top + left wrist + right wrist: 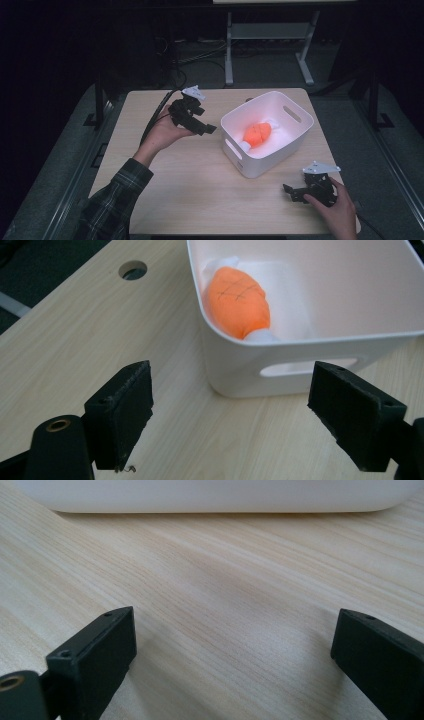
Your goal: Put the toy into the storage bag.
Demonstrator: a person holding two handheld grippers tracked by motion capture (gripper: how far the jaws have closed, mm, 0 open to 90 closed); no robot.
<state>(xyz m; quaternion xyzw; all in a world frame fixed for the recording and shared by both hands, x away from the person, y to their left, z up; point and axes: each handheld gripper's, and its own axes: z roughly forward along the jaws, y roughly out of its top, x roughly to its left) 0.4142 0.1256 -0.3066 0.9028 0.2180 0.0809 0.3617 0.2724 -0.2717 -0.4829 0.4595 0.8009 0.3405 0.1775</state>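
A white plastic bin [295,137] with handle slots stands right of the table's middle. Inside it lies an orange stuffed toy [257,134] with white ends on something white. In the left gripper view the orange toy [237,302] rests against the bin's near wall [300,360]. My left gripper [202,126] hangs open to the left of the bin, its jaws pointed at it and holding nothing [230,415]. Near the front right corner my right gripper [292,192] sits low over the table, open and empty [232,665], facing the bin's base [215,497].
The light wooden table [190,185] has a round cable hole [132,270] near its far edge. Beyond the table stand a white table frame [270,35] and loose cables [200,55] on a dark floor.
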